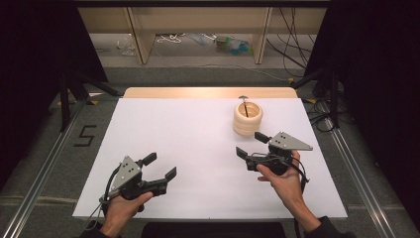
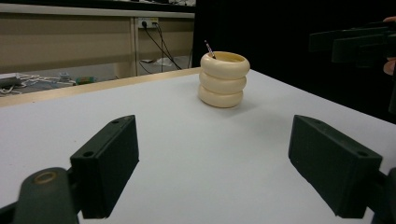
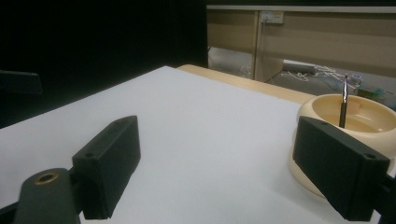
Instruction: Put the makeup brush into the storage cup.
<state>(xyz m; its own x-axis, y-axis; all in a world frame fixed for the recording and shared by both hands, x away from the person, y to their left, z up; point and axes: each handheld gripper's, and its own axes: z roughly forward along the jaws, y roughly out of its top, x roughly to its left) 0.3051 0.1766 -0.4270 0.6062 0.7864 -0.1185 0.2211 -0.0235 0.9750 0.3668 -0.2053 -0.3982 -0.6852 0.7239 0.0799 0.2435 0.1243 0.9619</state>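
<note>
The right gripper (image 1: 250, 145) is sitting with its jaws spread wide and gripping nothing, just beside the cream ringed holder (image 1: 247, 118) near the white table's (image 1: 188, 148) far right. A thin pen (image 1: 244, 106) is standing nearly upright inside it, tip up, leaning slightly. The left gripper (image 1: 161, 166), likewise released and bare, is hovering low at the near left, aiming toward the holder, each hand gripping from behind.

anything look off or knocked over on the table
Nothing stands out. The cream ringed holder stands upright at the far right of the white table, a thin pen leaning inside it. Both tongs, left and right, are open and empty.
</note>
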